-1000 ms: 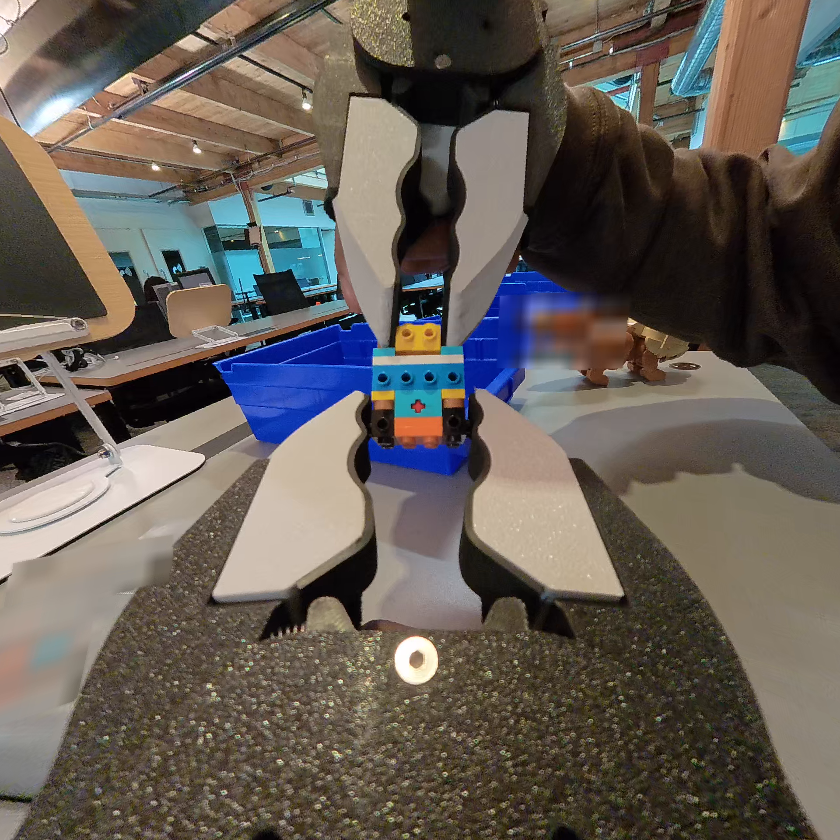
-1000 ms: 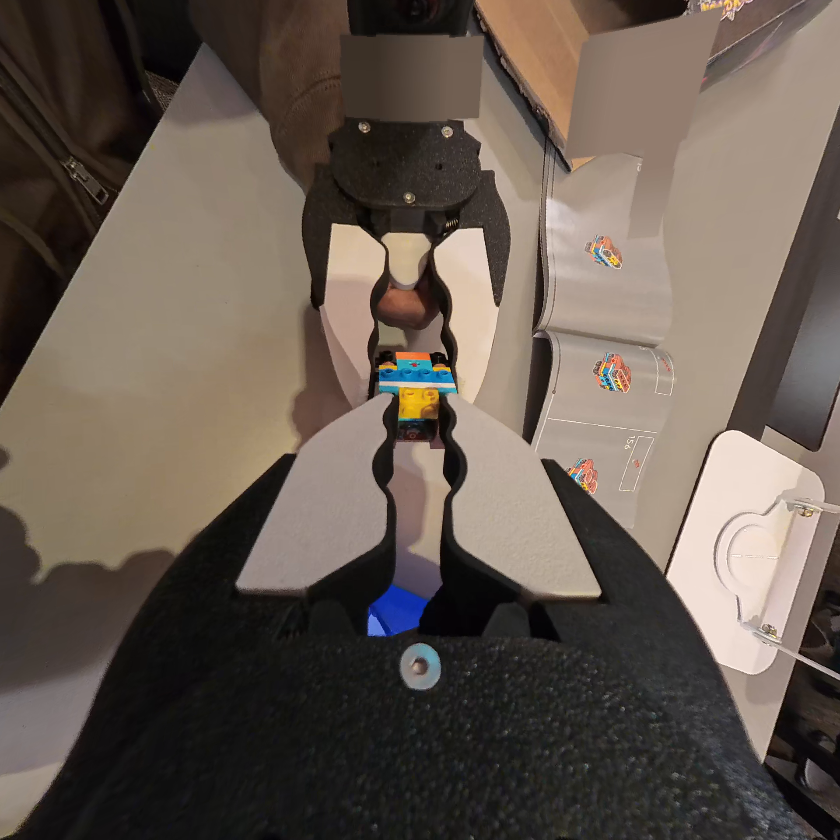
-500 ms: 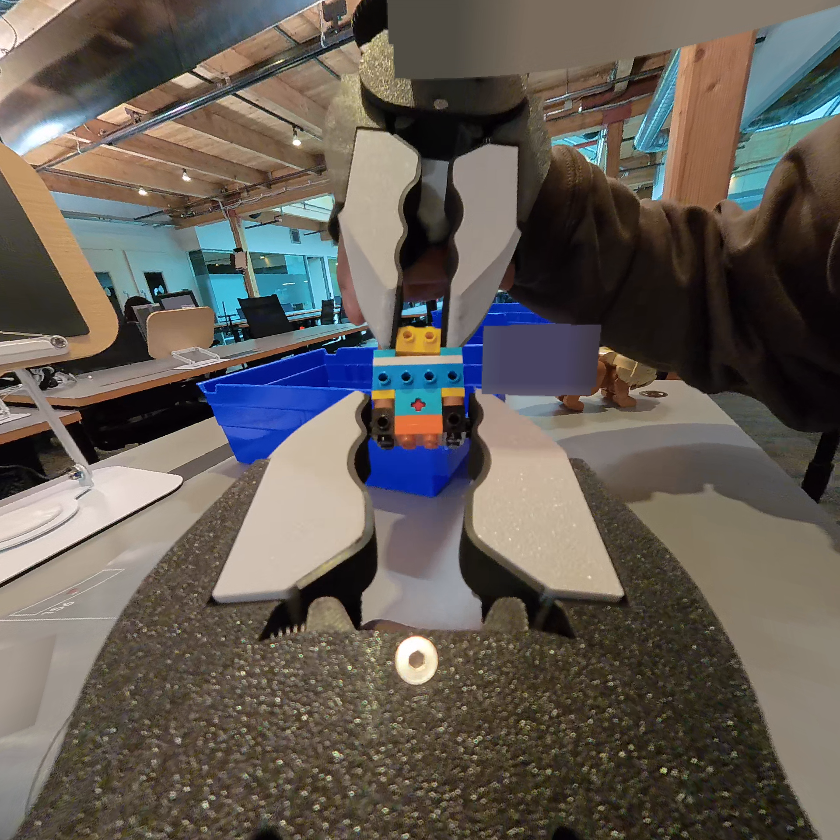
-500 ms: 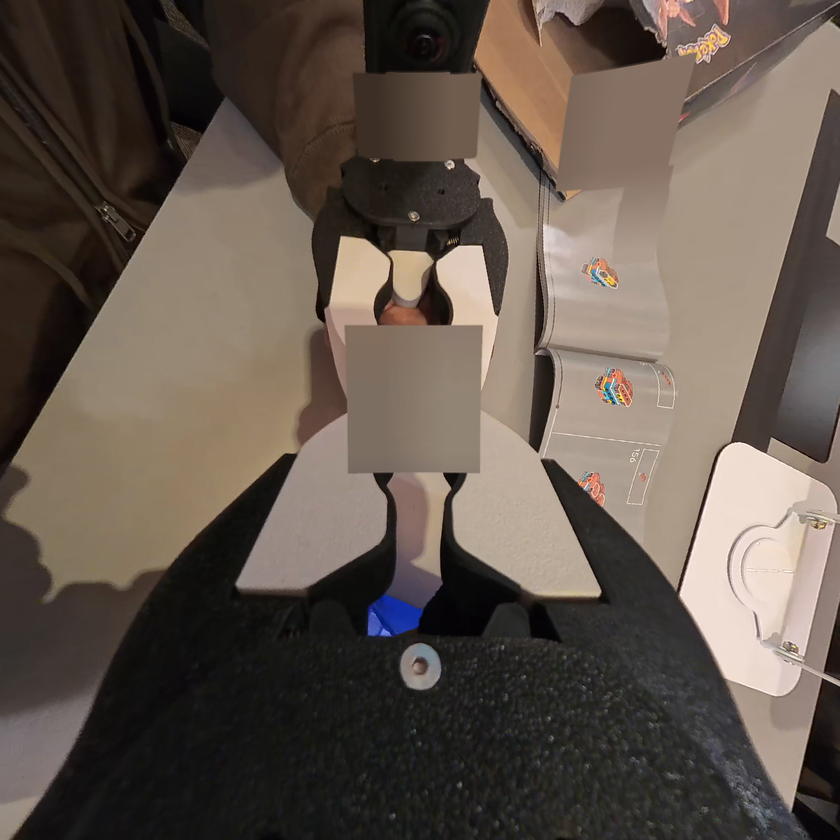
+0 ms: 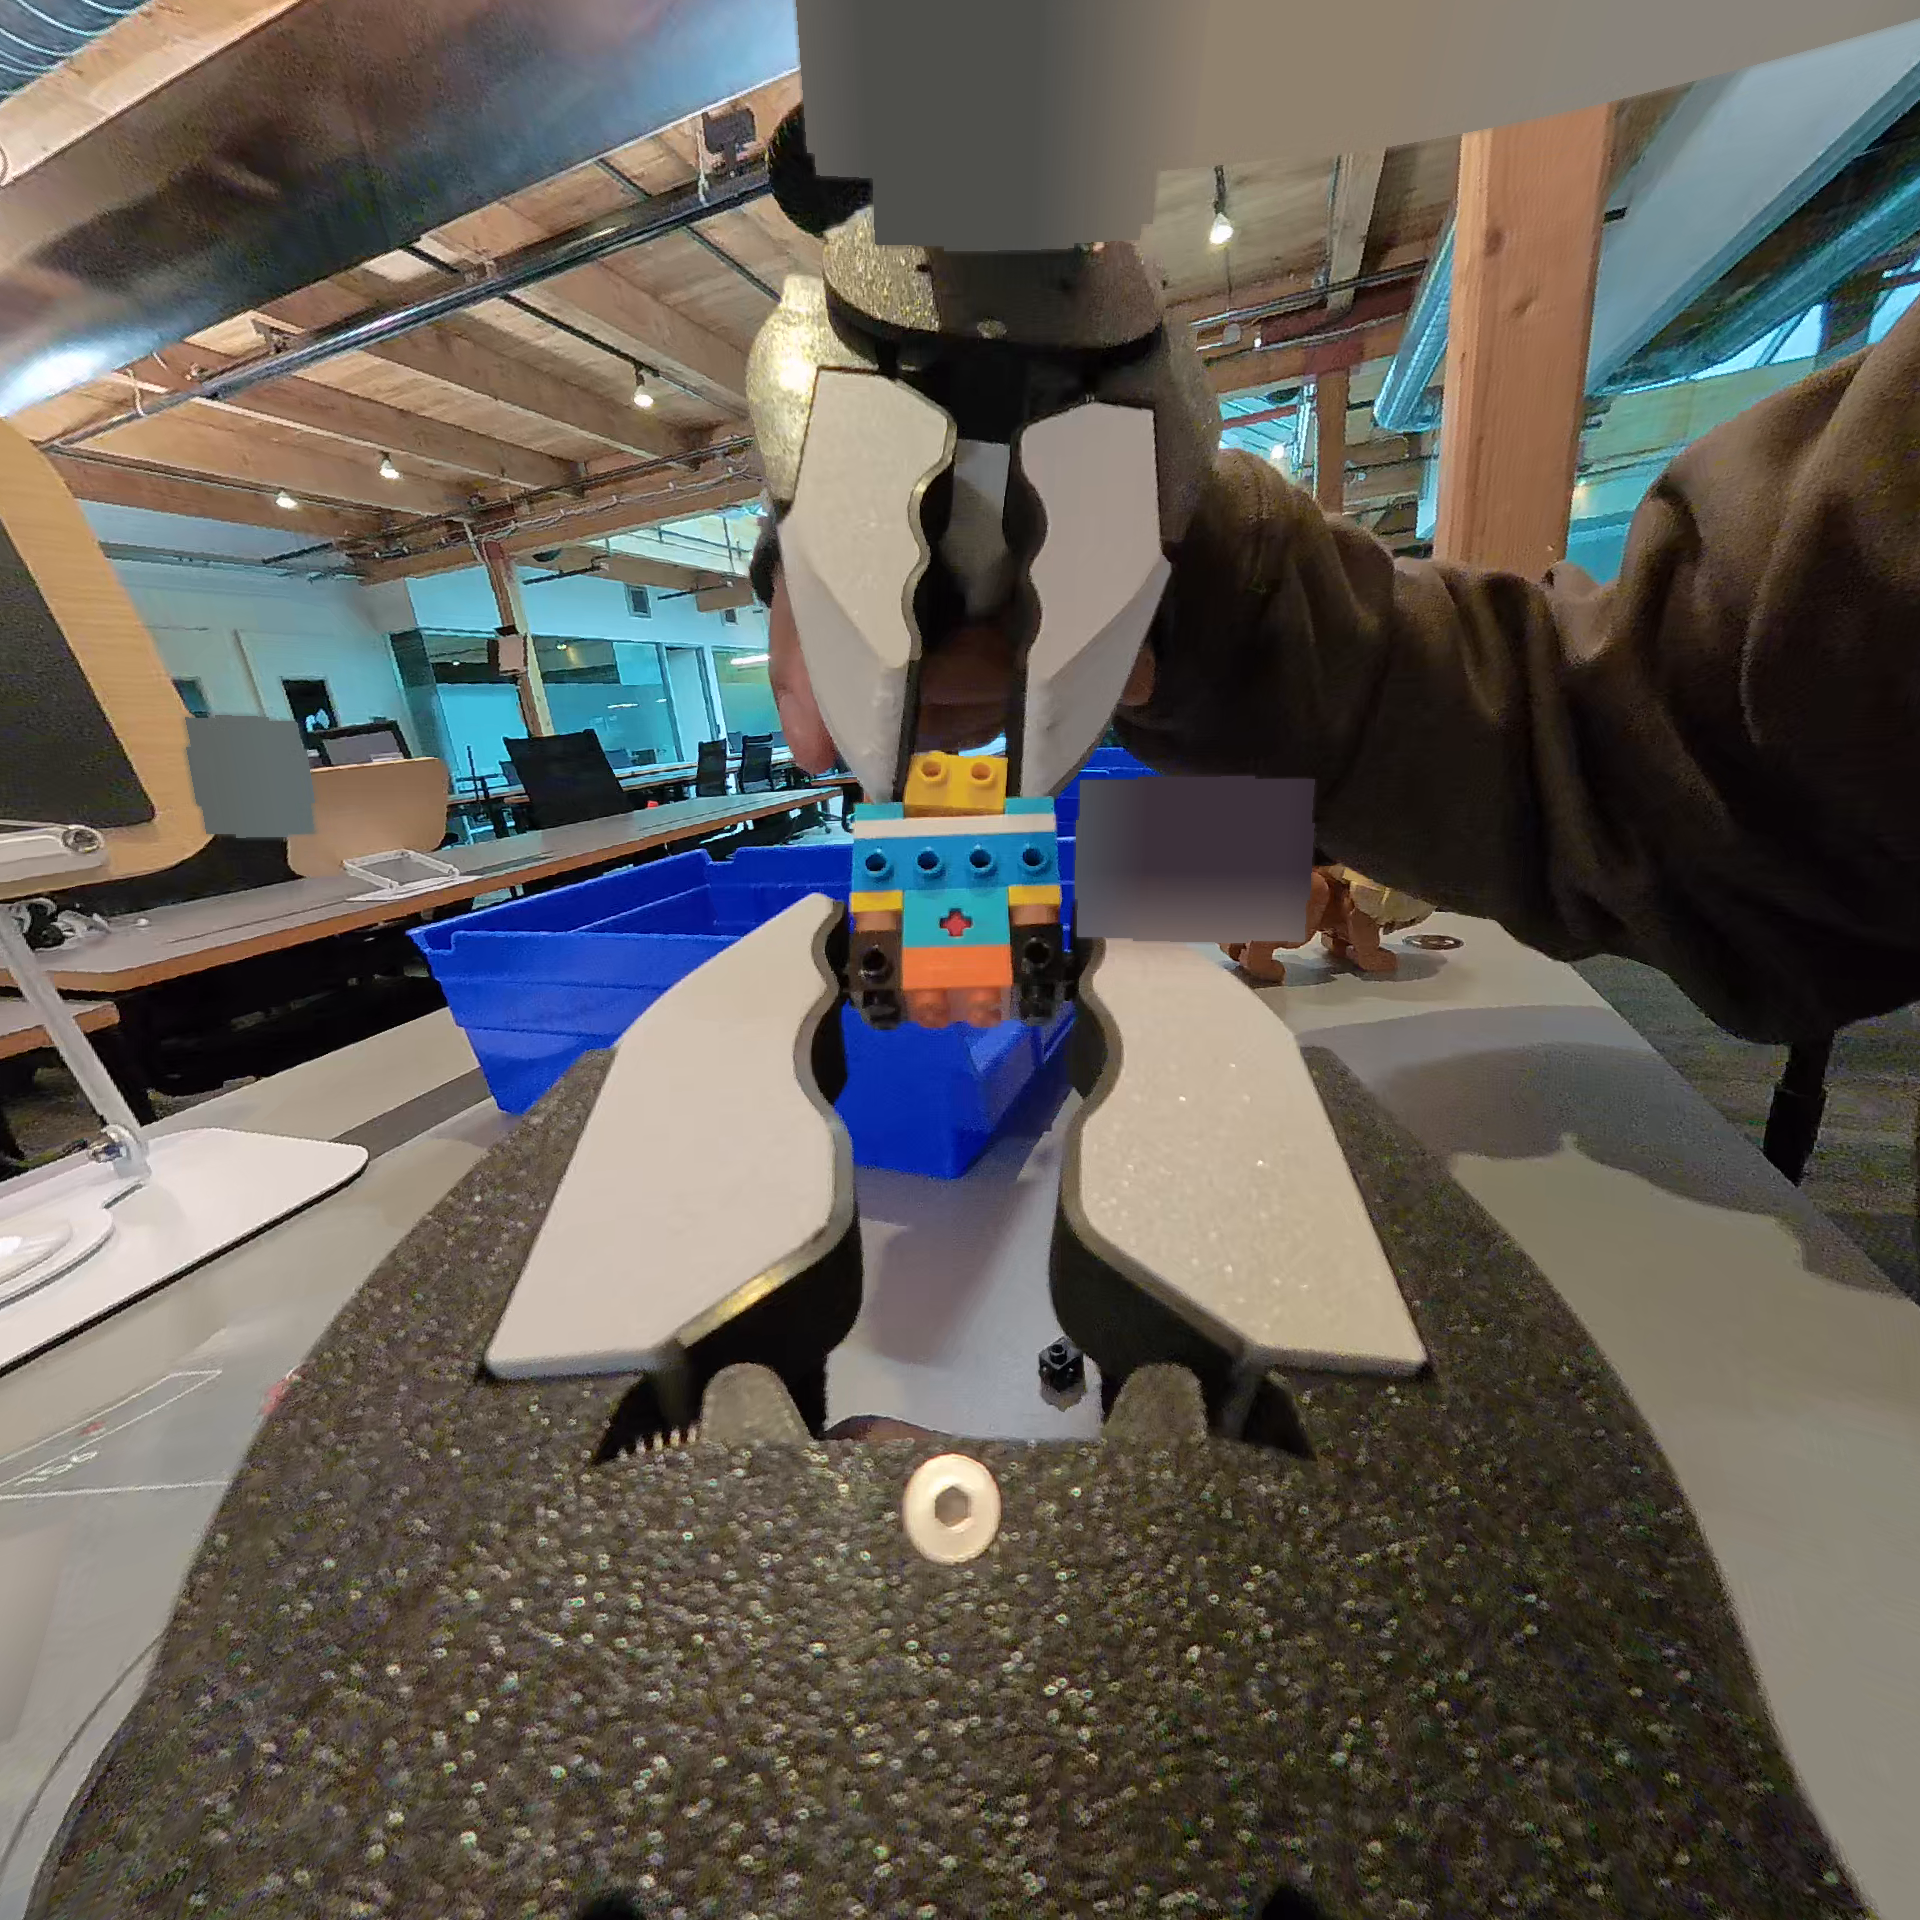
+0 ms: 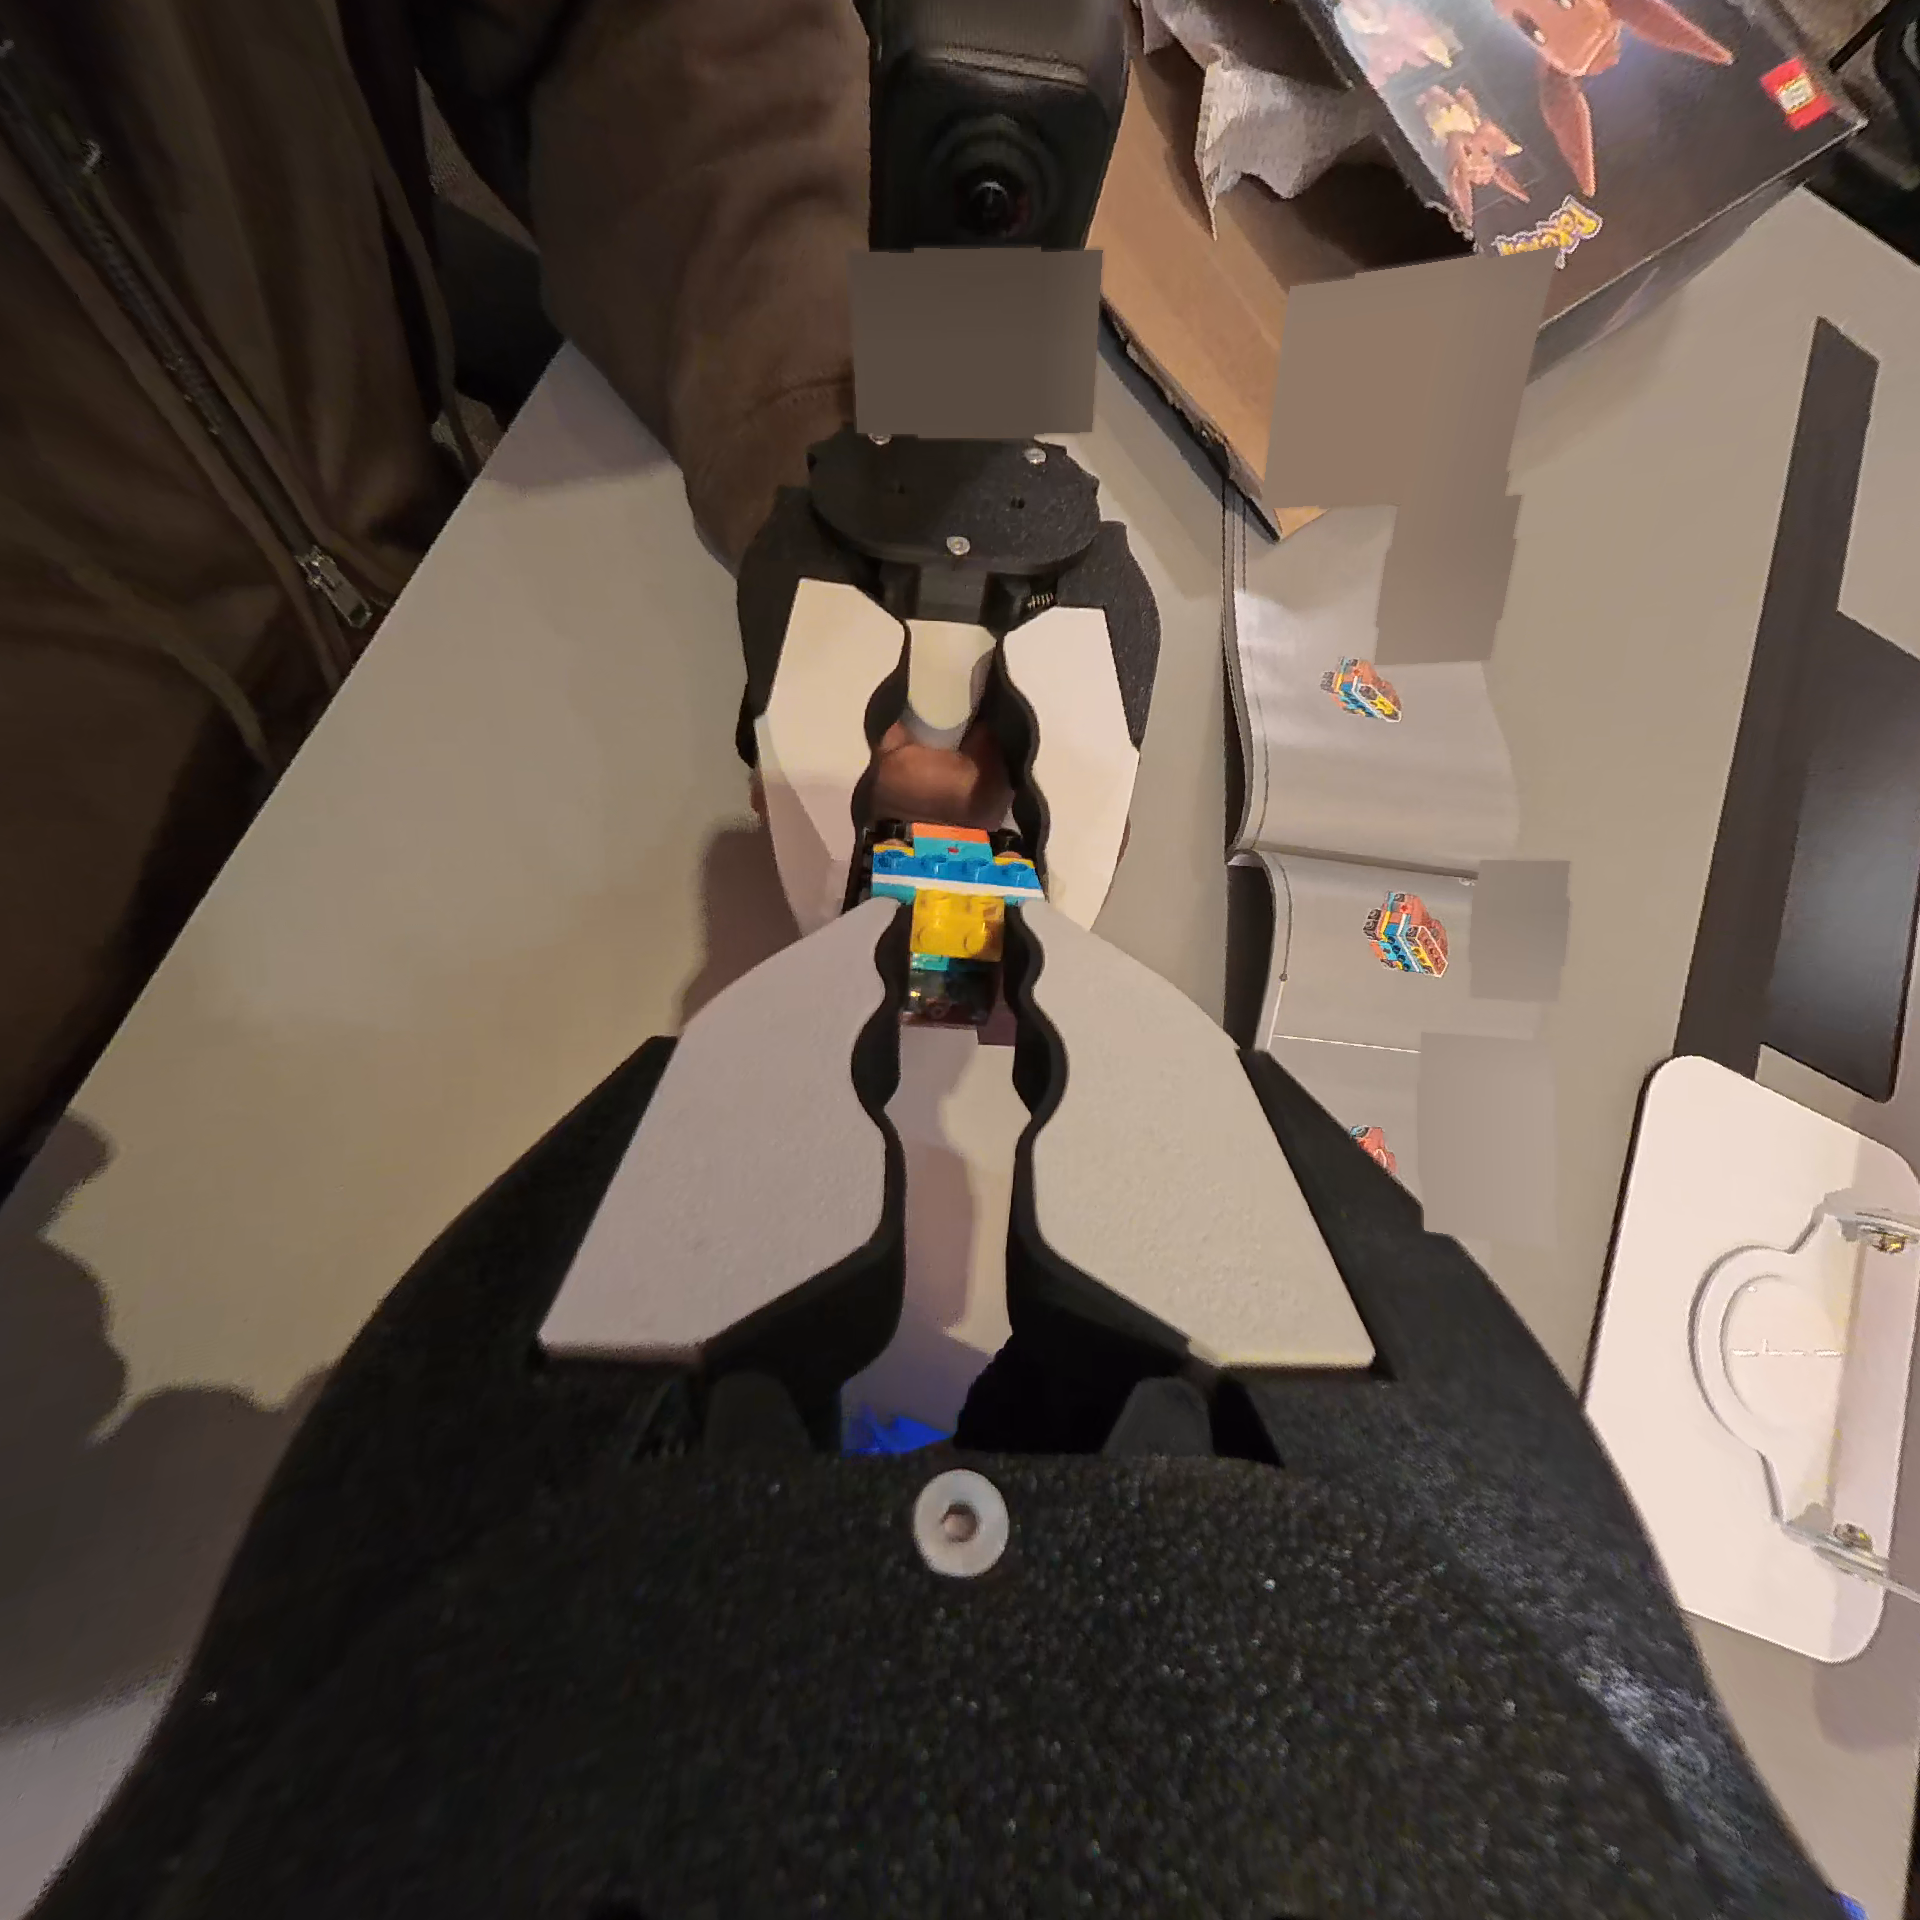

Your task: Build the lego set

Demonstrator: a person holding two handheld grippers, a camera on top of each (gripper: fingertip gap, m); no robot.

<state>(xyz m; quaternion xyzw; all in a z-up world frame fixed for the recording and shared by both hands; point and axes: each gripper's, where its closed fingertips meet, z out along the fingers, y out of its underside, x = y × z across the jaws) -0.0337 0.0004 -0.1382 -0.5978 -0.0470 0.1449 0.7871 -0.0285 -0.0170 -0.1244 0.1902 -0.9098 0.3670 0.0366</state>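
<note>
A small lego model (image 5: pixel 954 904) of blue, teal, orange and black bricks is held in the air between both grippers. My left gripper (image 5: pixel 958 951) is shut on its black side pieces. My right gripper (image 6: pixel 956 920) comes from the opposite side and is shut on a yellow brick (image 6: pixel 956 923) that sits on the model's white and blue top. In the left wrist view the right gripper (image 5: pixel 966 774) points down onto the yellow brick (image 5: pixel 956 781). In the right wrist view the model (image 6: pixel 956 862) sits between the left gripper's fingers (image 6: pixel 821 748).
Blue bins (image 5: pixel 623 956) stand on the grey table behind the model. A tiny black piece (image 5: pixel 1058 1363) lies on the table. An open instruction booklet (image 6: pixel 1361 831), a white stand base (image 6: pixel 1745 1351), a lego box (image 6: pixel 1558 125) and a brown figure (image 5: pixel 1340 935) are around. The grippers are tip to tip, or close to it.
Both grippers have risen together with the model, away from the table. Their grips are unchanged. The tiny black piece on the table has come into view.
</note>
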